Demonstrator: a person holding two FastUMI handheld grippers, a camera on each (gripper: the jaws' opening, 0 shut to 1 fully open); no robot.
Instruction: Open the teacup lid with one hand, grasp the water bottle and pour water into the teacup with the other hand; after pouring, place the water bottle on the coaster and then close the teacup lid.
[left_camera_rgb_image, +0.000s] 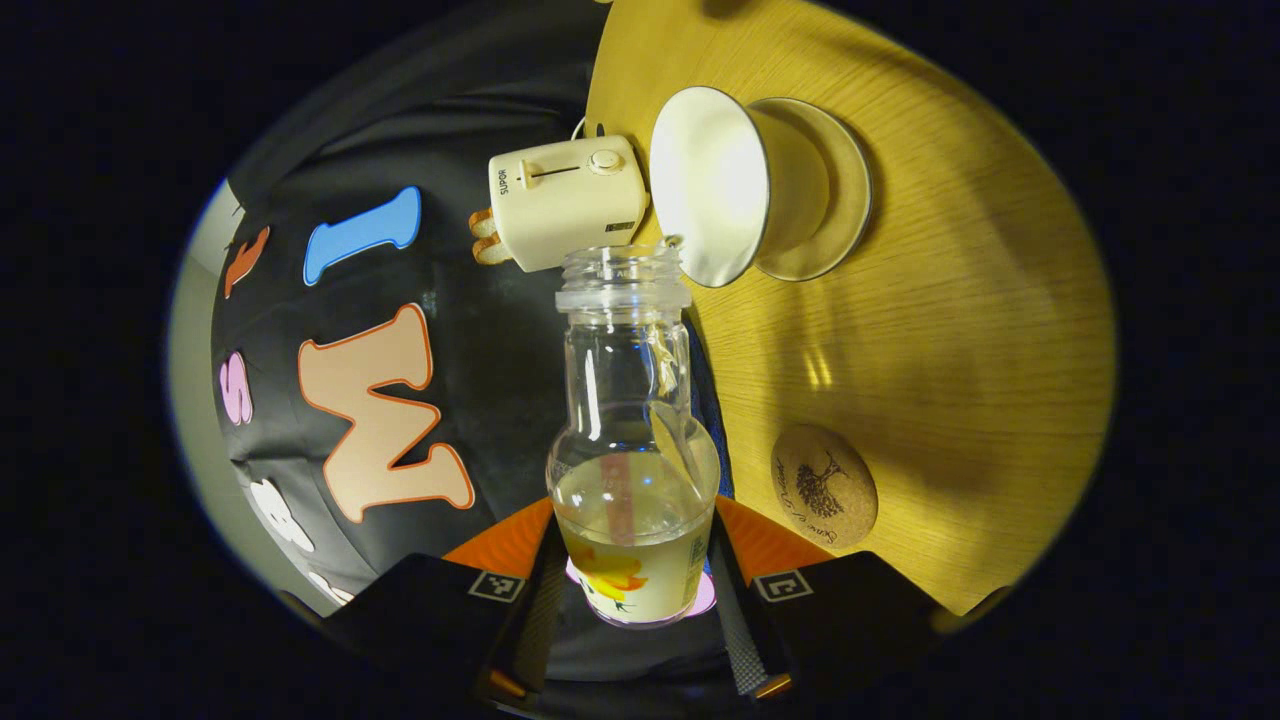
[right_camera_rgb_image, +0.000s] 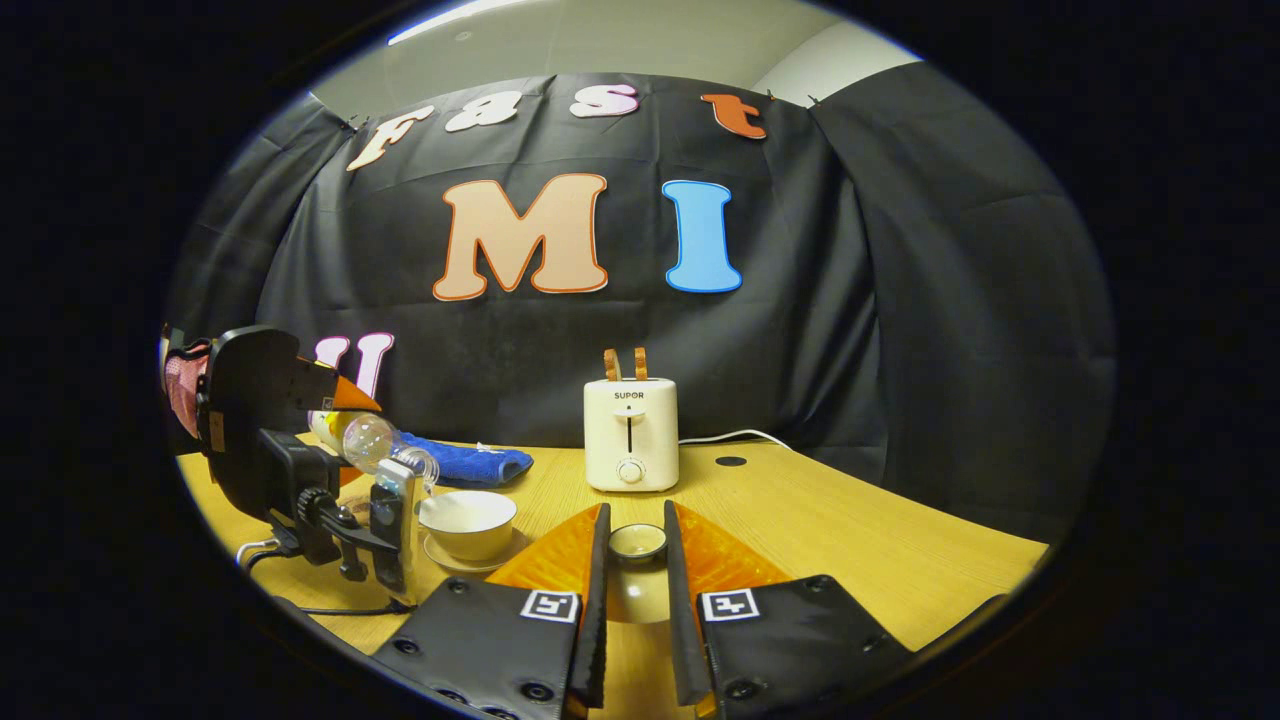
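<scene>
A: The wooden table takes the right half of the left gripper view, with the black wall cloth beside it. What does this tool hold?

B: The left gripper has both fingers pressed on the lower body of the water bottle. The bottle's long axis runs straight forward from the fingers, and its open mouth is just at the rim of the teacup, which sits on a saucer ahead and a little right. The coaster lies near the fingers, to their right.

A: And the right gripper view?

B: The right gripper has its fingers narrow on the small teacup lid; it seems gripped, I judge. The teacup is forward and left of it, with the tilted bottle above. A toaster stands straight ahead.

A: What decides the next move?

B: I think pouring is in hand, so the mouth must stay over the cup.
</scene>
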